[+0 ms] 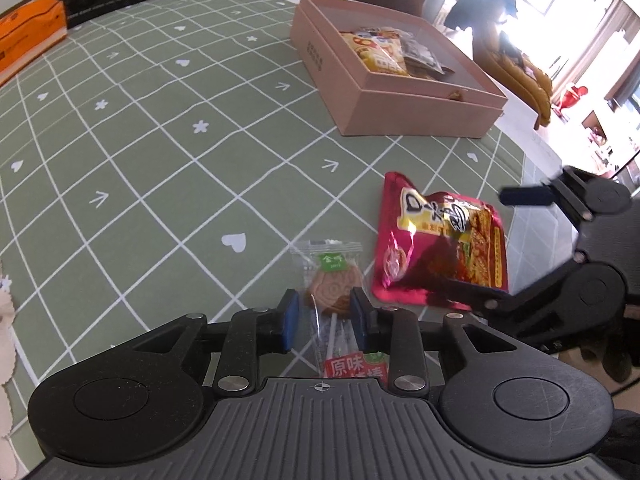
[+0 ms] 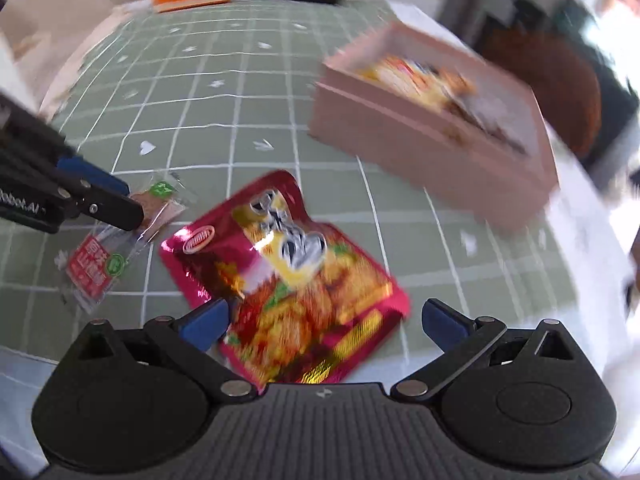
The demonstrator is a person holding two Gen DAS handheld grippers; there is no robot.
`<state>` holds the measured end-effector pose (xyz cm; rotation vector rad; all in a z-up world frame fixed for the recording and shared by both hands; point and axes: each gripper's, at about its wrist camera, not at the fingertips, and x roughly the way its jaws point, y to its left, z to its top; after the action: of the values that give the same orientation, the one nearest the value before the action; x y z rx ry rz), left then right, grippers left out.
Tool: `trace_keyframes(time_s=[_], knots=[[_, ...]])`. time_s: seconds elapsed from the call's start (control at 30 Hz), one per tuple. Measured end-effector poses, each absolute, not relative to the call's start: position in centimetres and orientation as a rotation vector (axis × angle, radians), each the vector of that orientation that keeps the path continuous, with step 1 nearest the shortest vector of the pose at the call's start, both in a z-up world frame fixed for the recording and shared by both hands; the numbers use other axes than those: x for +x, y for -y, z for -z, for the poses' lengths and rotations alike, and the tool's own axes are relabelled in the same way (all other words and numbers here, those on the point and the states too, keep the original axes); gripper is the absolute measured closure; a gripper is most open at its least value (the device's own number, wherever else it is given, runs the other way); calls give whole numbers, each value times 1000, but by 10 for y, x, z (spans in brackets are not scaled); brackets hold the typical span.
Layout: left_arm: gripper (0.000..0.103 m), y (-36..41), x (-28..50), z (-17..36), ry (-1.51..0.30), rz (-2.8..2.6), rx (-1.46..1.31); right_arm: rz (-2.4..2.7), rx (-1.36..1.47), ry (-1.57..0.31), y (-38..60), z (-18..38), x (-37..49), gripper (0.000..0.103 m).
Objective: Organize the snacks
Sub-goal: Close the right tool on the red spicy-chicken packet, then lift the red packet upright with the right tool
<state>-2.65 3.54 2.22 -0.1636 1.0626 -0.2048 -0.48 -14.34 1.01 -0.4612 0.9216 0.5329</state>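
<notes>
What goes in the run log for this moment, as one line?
left gripper: jaws straddle clear-wrapped lollipop | right gripper: open over red snack pouch | pink box: holds packets | both snacks on tablecloth

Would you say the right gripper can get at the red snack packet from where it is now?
Probably yes. The right gripper is open, its blue pads either side of the red snack packet, which lies flat on the tablecloth. Nothing lies over it; the left gripper sits beside it at the clear-wrapped lollipop.
</notes>
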Motion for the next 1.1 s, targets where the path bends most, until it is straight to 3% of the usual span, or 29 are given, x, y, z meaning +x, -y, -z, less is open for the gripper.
trace_keyframes(time_s=[0.13,0.27,0.47,0.77,0.97,1.03,1.1], knots=[[70,-36,-27,-22,-1062,202,-177,-598,-457,-935,131,-10,17,0],[71,-37,-28,-23,-1068,206,-182,-554,-251,-1057,140,-4,48,0],[70,-23,-25,-22,-1065,256,-152,-372,-133,-1070,178,-2,51,0],[66,-6,-20,-21,-1068,277,-112,-475,-246,-1063,178,-3,23,0],[66,-12,-25,-21,-1071,255,-138,-440,-206,-1056,164,0,51,0],[66,-12,-25,-21,-1070,252,-142,-451,-220,-1078,162,-3,49,7],[67,-11,-24,-22,-1074,257,-140,-466,-231,-1089,162,-8,43,22]])
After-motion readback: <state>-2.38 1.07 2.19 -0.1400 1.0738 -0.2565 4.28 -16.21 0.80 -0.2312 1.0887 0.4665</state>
